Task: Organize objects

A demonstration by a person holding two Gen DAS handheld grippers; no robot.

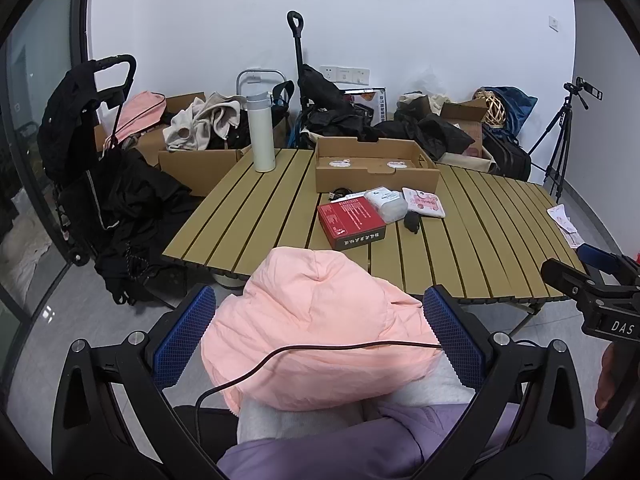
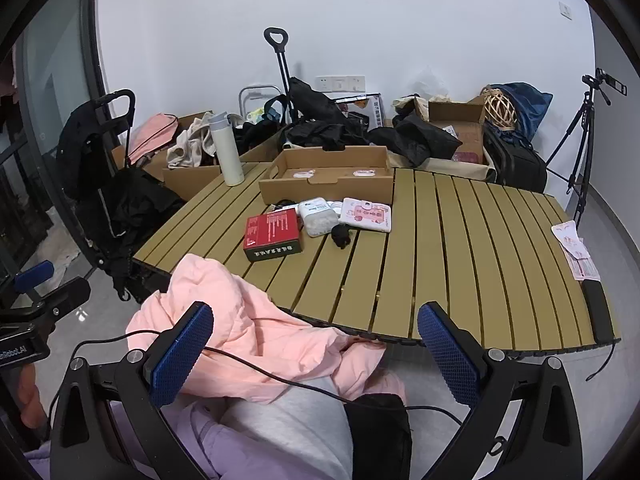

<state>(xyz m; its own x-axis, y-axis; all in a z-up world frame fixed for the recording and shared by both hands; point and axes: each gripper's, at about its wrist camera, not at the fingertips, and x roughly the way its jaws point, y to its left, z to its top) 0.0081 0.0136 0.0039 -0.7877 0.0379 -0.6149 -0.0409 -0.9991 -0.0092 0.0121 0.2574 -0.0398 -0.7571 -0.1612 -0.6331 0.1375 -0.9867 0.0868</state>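
A slatted tan table (image 1: 248, 216) (image 2: 460, 248) holds a red box (image 1: 352, 220) (image 2: 273, 236), a white packet (image 1: 387, 203) (image 2: 318, 216), a pink printed pouch (image 1: 424, 202) (image 2: 366, 214), a small black object (image 1: 412, 221) (image 2: 341, 236) and an open shallow cardboard tray (image 1: 376, 164) (image 2: 328, 174). A white bottle (image 1: 261, 132) (image 2: 228, 150) stands at the far left corner. My left gripper (image 1: 320, 332) is open and empty, low in front of the table over a pink jacket (image 1: 316, 320) (image 2: 248, 320). My right gripper (image 2: 316, 352) is open and empty near the table's front edge.
Pink paper packets (image 2: 576, 252) and a black phone-like slab (image 2: 598, 312) lie at the table's right edge. Cardboard boxes with clothes (image 1: 200, 136), a black cart (image 1: 92, 152), a trolley handle (image 1: 296, 40) and a tripod (image 2: 580, 148) stand behind. A black cable (image 2: 280, 376) crosses my lap.
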